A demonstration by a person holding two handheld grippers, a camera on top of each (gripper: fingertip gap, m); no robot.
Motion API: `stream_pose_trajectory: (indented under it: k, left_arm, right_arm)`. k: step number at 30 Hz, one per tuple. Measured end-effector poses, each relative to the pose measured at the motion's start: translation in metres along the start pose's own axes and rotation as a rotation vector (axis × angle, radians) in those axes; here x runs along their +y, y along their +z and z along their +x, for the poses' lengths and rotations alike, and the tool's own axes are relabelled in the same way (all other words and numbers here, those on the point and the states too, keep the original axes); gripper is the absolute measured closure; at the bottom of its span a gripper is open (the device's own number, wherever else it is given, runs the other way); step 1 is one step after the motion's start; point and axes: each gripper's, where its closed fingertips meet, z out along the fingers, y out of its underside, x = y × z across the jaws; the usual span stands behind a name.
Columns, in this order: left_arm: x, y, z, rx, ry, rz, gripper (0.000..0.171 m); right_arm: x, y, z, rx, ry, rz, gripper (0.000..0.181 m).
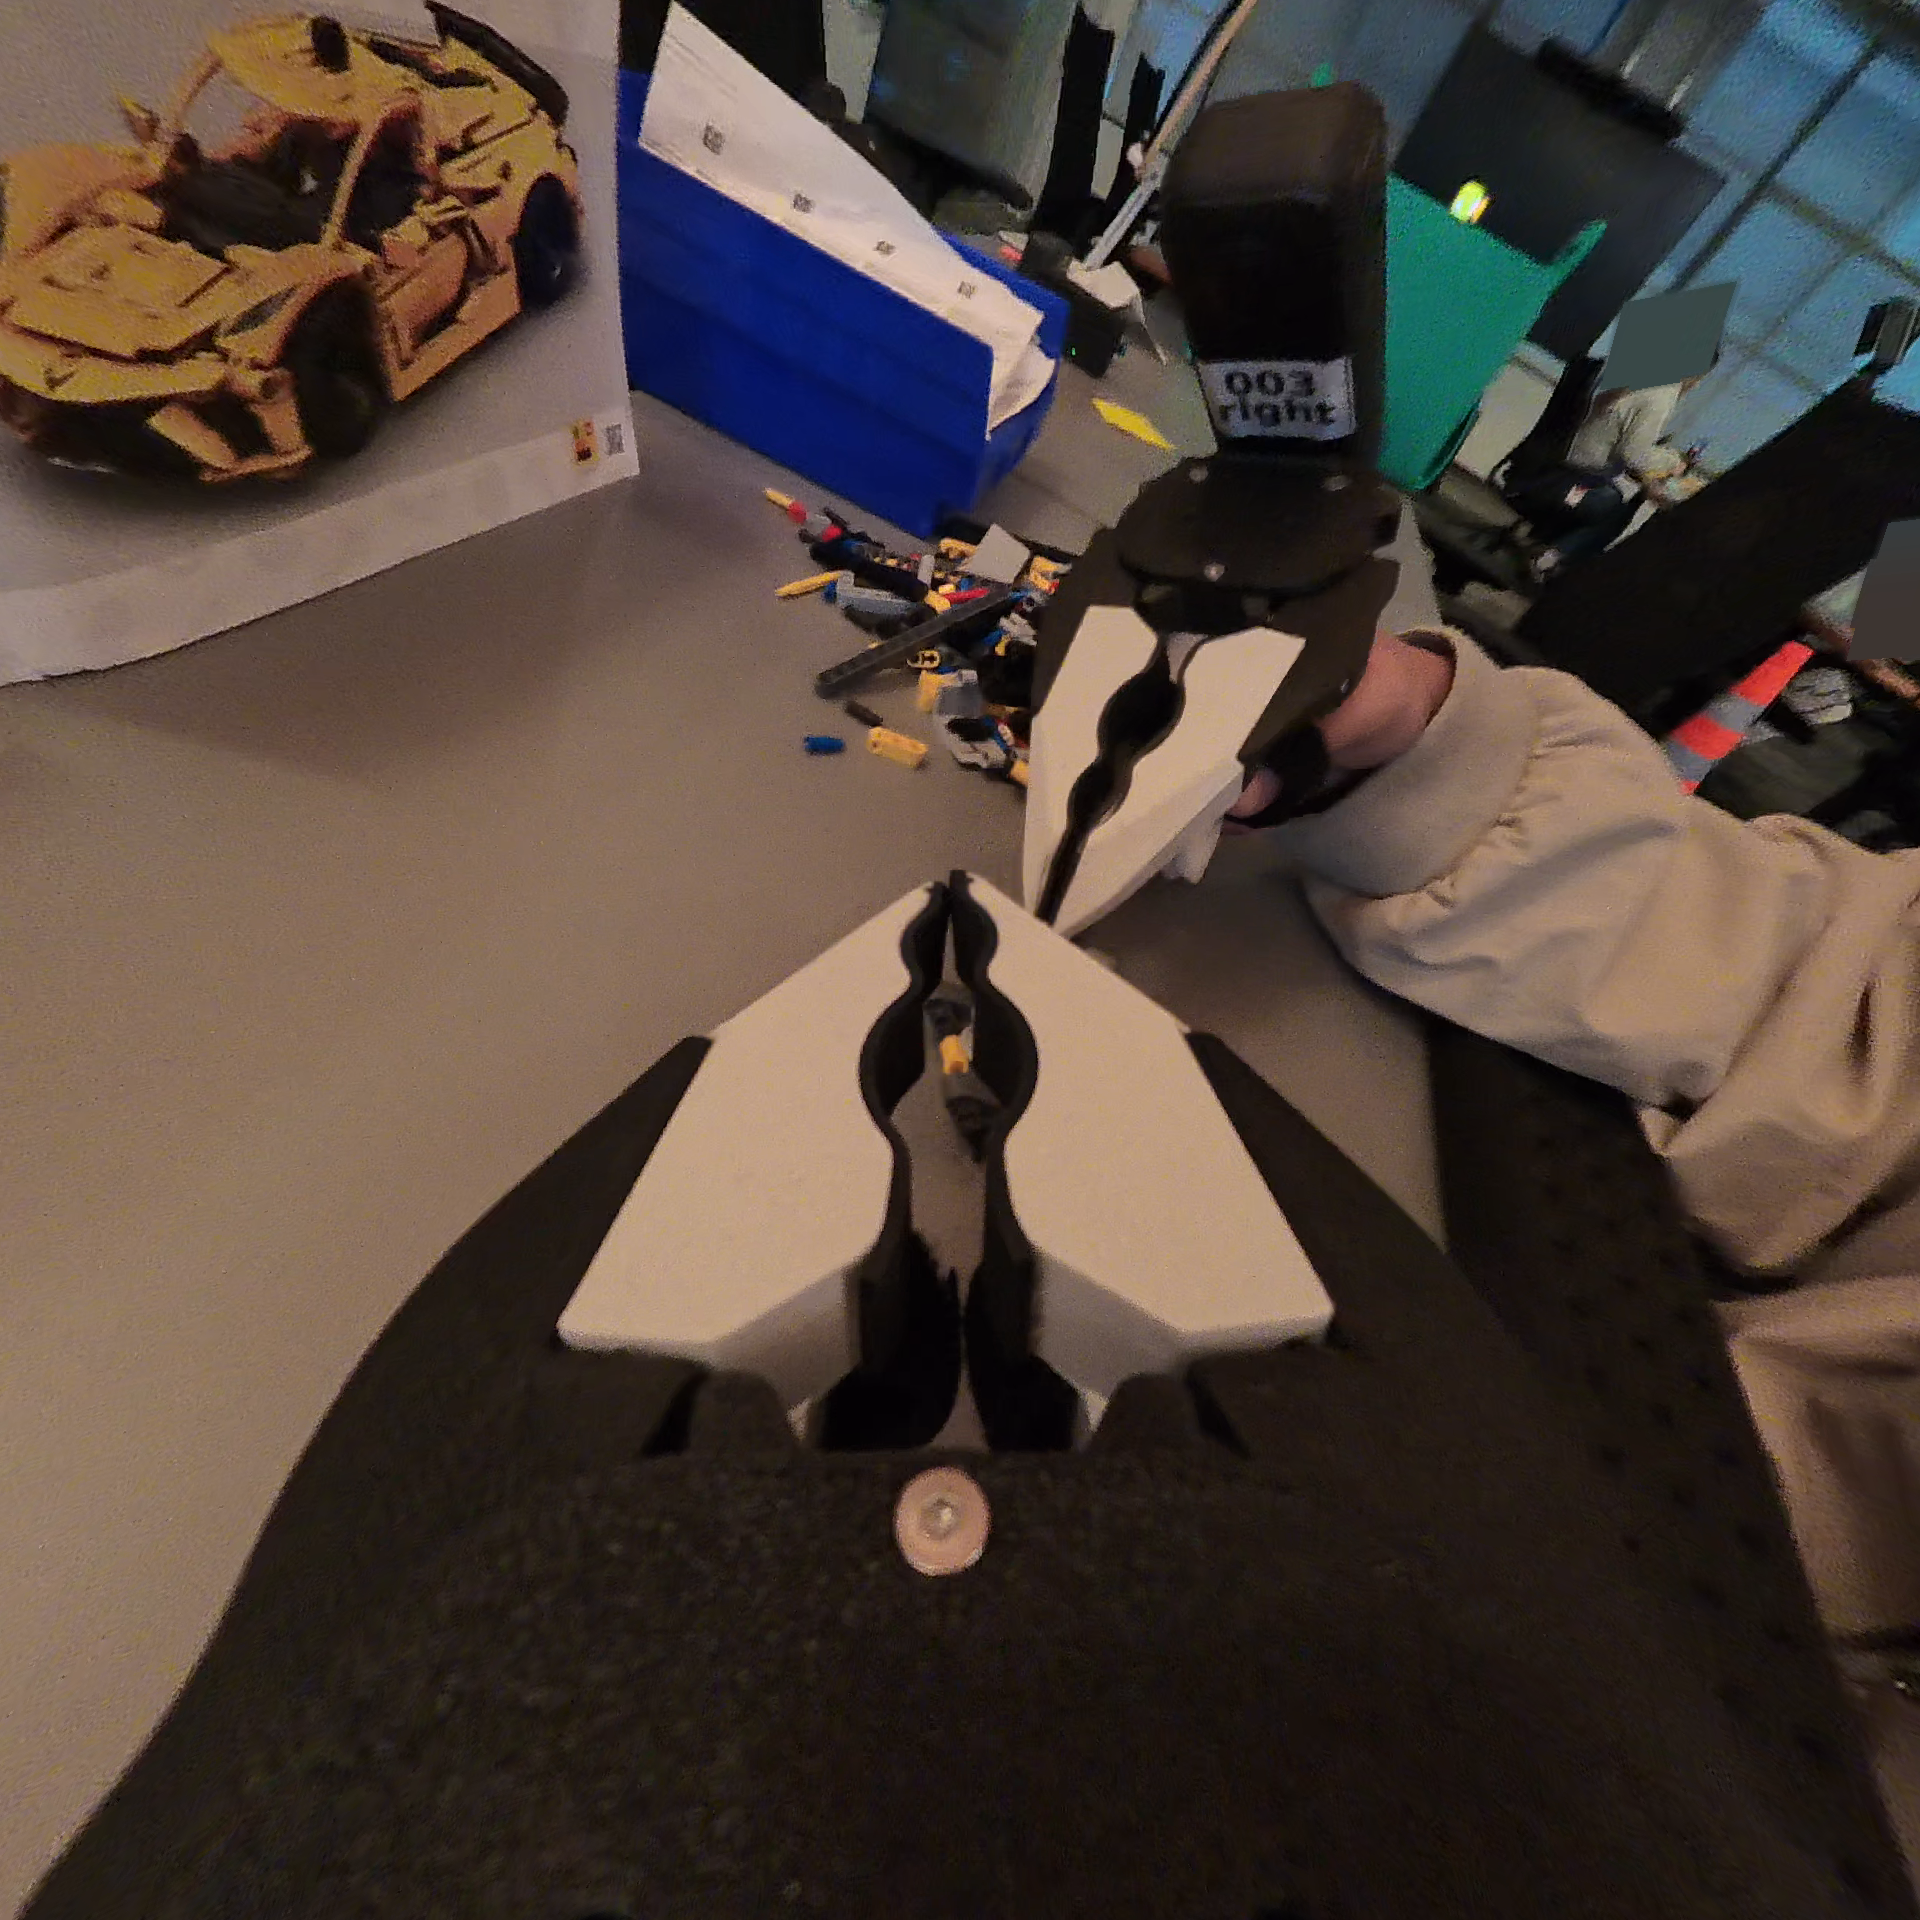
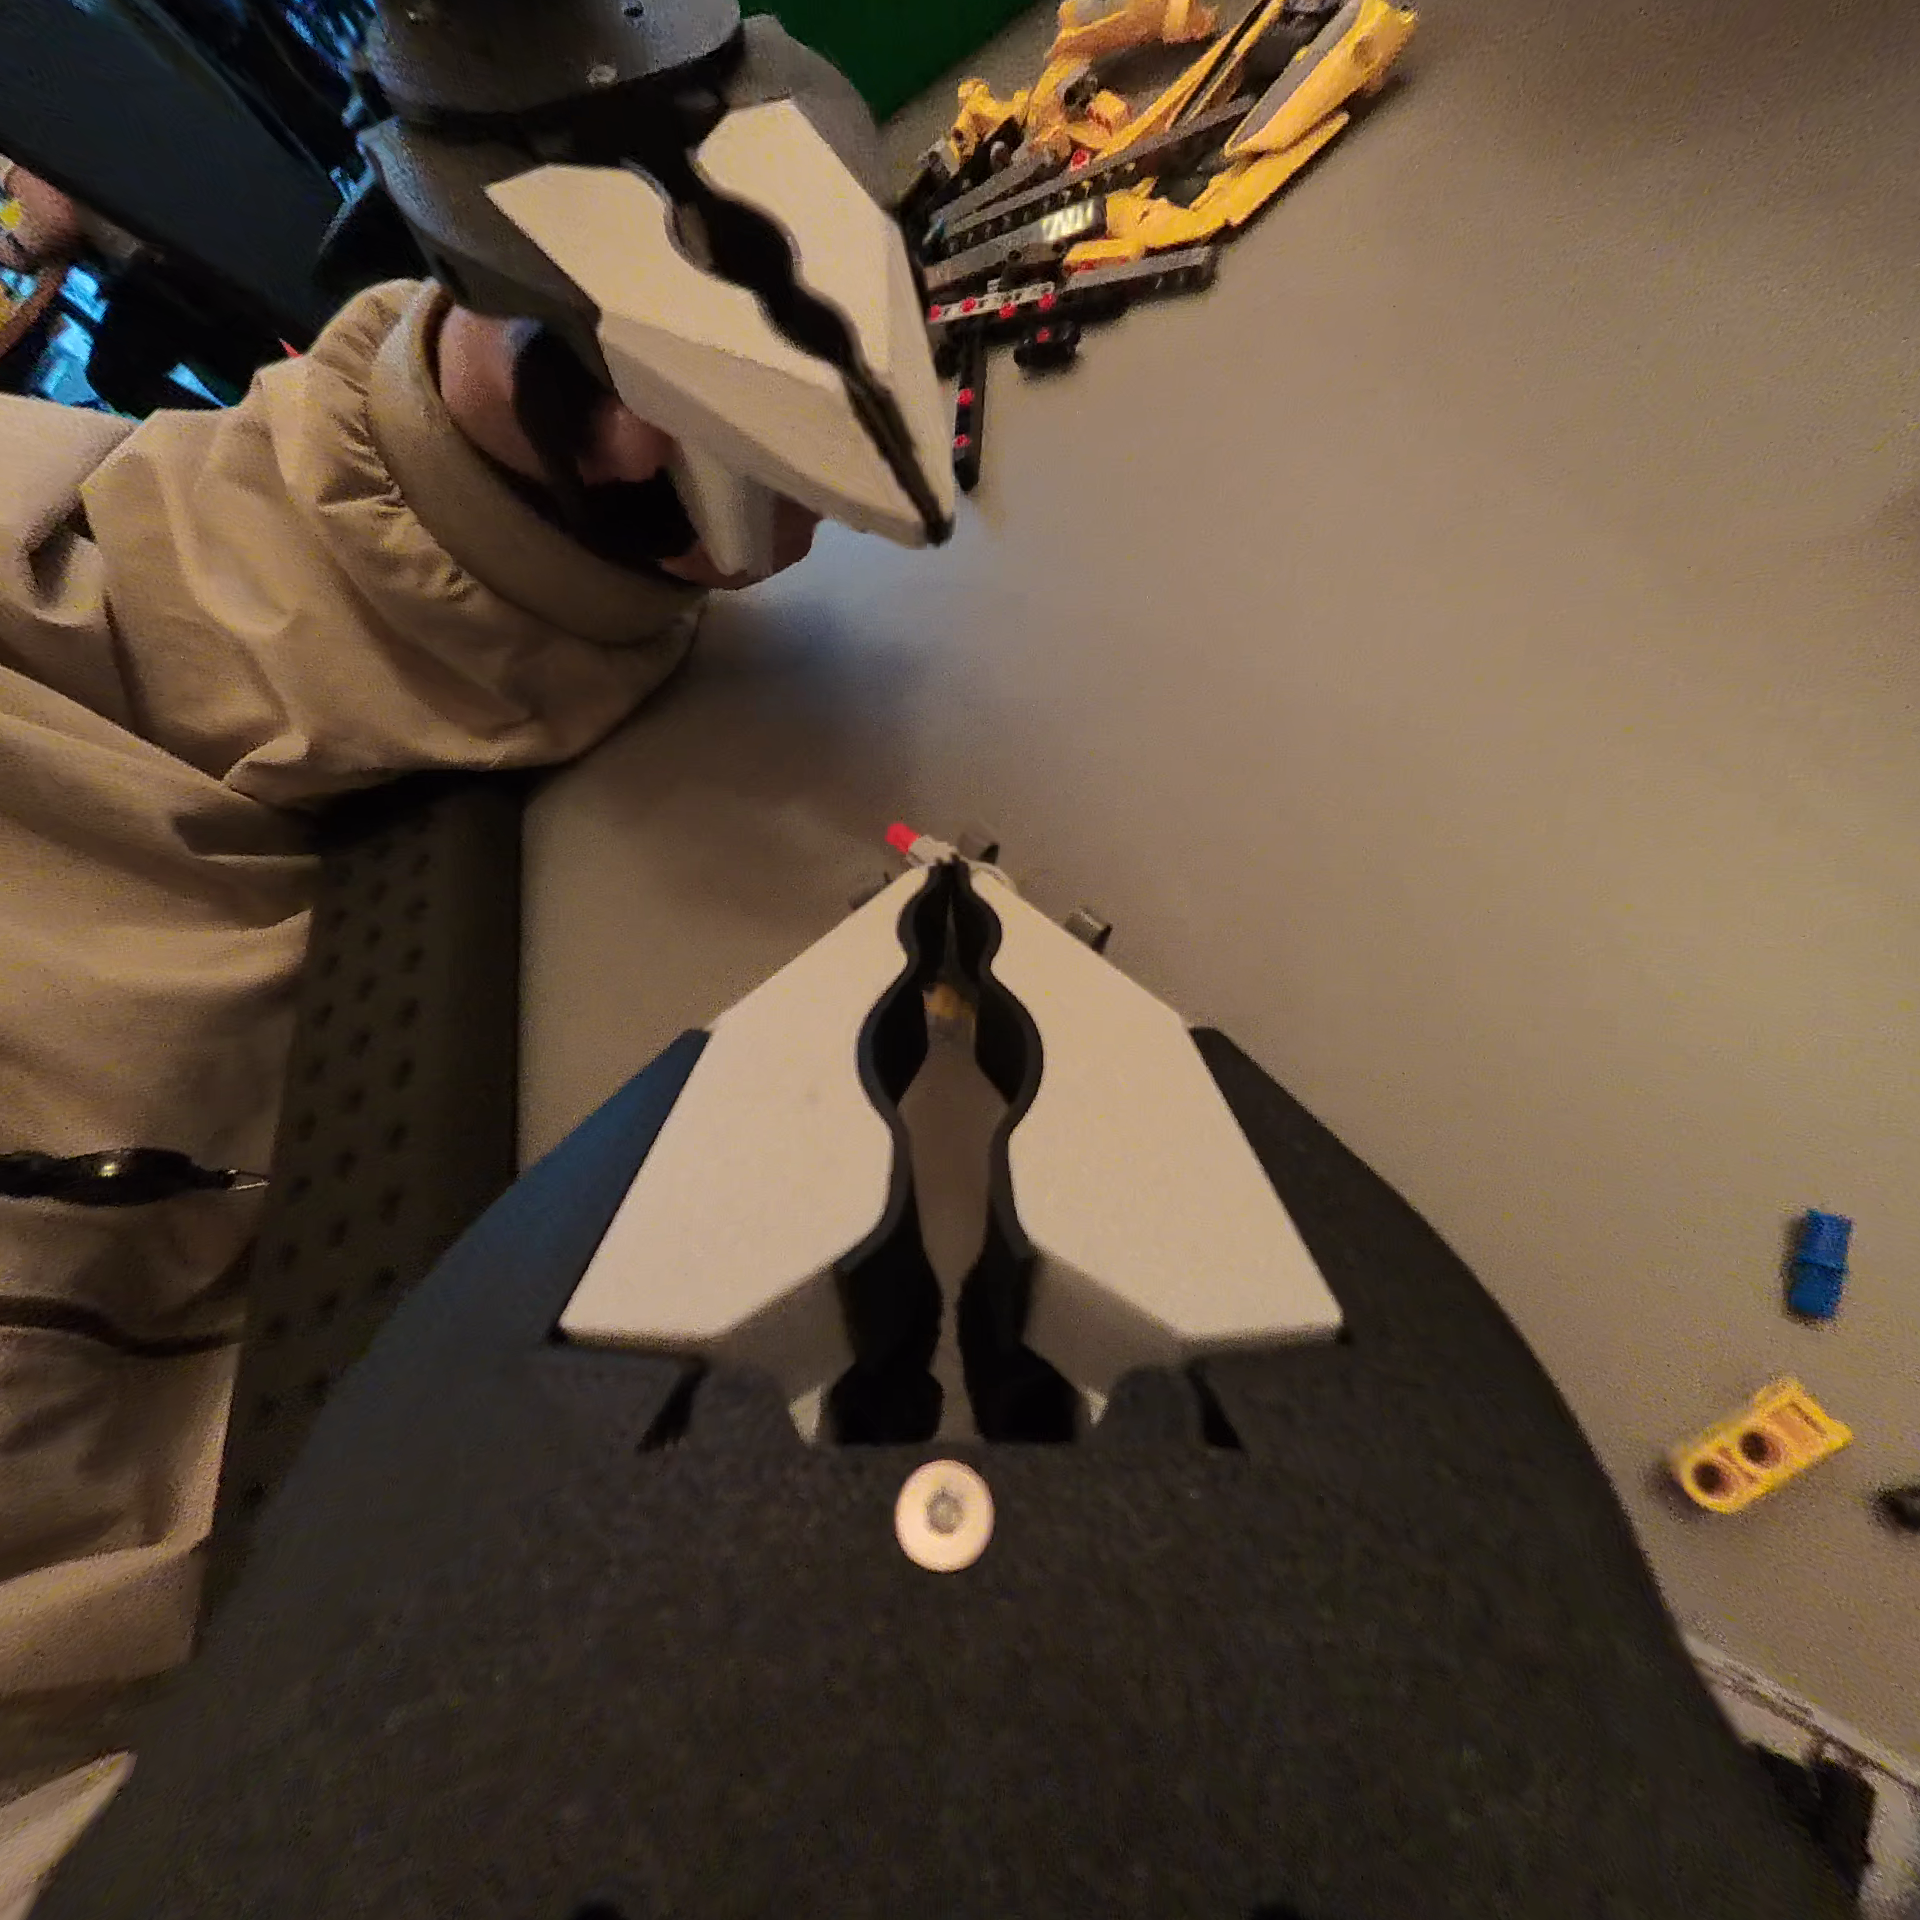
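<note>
The left wrist view alone shows a large printed sheet picturing a yellow sports car, standing far left of the left tool, and a blue bin stuffed with white paper straight ahead of it. A loose heap of small bricks, yellow, black, blue and red, lies ahead of the tool and just left of the right tool.

The right wrist view alone shows a half-built yellow and black model section of long holed beams and curved panels, far ahead of the right tool. To that tool's right lie a blue stub piece and a yellow block with two round holes.

Both tools have white wedge-shaped fingers with wavy black rubbery liners on grainy black bodies. Each is pinched nearly closed at the tips. The left tool grips a small grey, yellow and black assembly between its liners. The right tool clamps a small grey piece with a red pin sticking out past its tips.

The grey surface is smooth and matte. Beige puffy sleeves rest on it.
</note>
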Motion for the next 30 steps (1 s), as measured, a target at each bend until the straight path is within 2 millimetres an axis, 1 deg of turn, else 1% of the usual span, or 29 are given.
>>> stream_pose_trajectory:
  k: [1, 3, 4, 7, 10, 12, 14, 17, 20, 22, 24, 26, 28, 30]
  left_arm:
    - [0.003, 0.002, 0.003, 0.015, 0.011, -0.015, 0.169]
    - [0.011, 0.007, 0.015, 0.084, 0.017, -0.055, 0.142]
    - [0.015, 0.009, 0.021, 0.111, 0.021, -0.073, 0.140]
    - [0.024, 0.013, 0.030, 0.150, 0.069, -0.111, 0.138]
    - [0.027, 0.013, 0.038, 0.204, 0.058, -0.115, 0.138]
    - [0.025, 0.010, 0.046, 0.262, 0.042, -0.100, 0.138]
    - [0.017, 0.007, 0.050, 0.277, 0.065, -0.055, 0.144]
    - [0.015, 0.005, 0.053, 0.284, 0.091, -0.029, 0.148]
    - [0.012, 0.006, 0.048, 0.255, 0.107, -0.020, 0.155]
    - [0.013, 0.007, 0.044, 0.228, 0.121, -0.026, 0.155]
    - [0.015, 0.010, 0.033, 0.166, 0.124, -0.045, 0.156]
    - [0.014, 0.012, 0.022, 0.099, 0.114, -0.041, 0.156]
    - [0.010, 0.012, 0.011, 0.052, 0.077, -0.019, 0.156]
    - [0.008, 0.010, 0.004, 0.040, 0.015, 0.001, 0.156]
  right_arm:
    - [-0.002, 0.001, 0.000, 0.011, -0.016, 0.008, 0.181]
    - [-0.004, 0.001, -0.006, -0.019, -0.023, 0.017, 0.181]
    - [-0.006, 0.001, -0.007, -0.026, -0.024, 0.029, 0.181]
    - [-0.011, 0.000, -0.014, -0.062, -0.043, 0.059, 0.181]
    - [-0.022, -0.006, -0.024, -0.127, -0.045, 0.128, 0.181]
    - [-0.030, -0.013, -0.027, -0.162, -0.032, 0.181, 0.181]
    - [-0.038, -0.020, -0.036, -0.232, -0.015, 0.237, 0.181]
    - [-0.040, -0.023, -0.044, -0.285, -0.009, 0.254, 0.181]
    - [-0.043, -0.023, -0.044, -0.283, -0.005, 0.273, 0.181]
    - [-0.044, -0.022, -0.041, -0.265, -0.001, 0.282, 0.181]
    - [-0.041, -0.019, -0.031, -0.204, -0.002, 0.268, 0.181]
    - [-0.041, -0.019, -0.019, -0.131, -0.017, 0.271, 0.169]
    - [-0.044, -0.023, -0.009, -0.067, -0.034, 0.299, 0.159]
    - [-0.044, -0.023, -0.002, 0.004, -0.088, 0.297, 0.154]
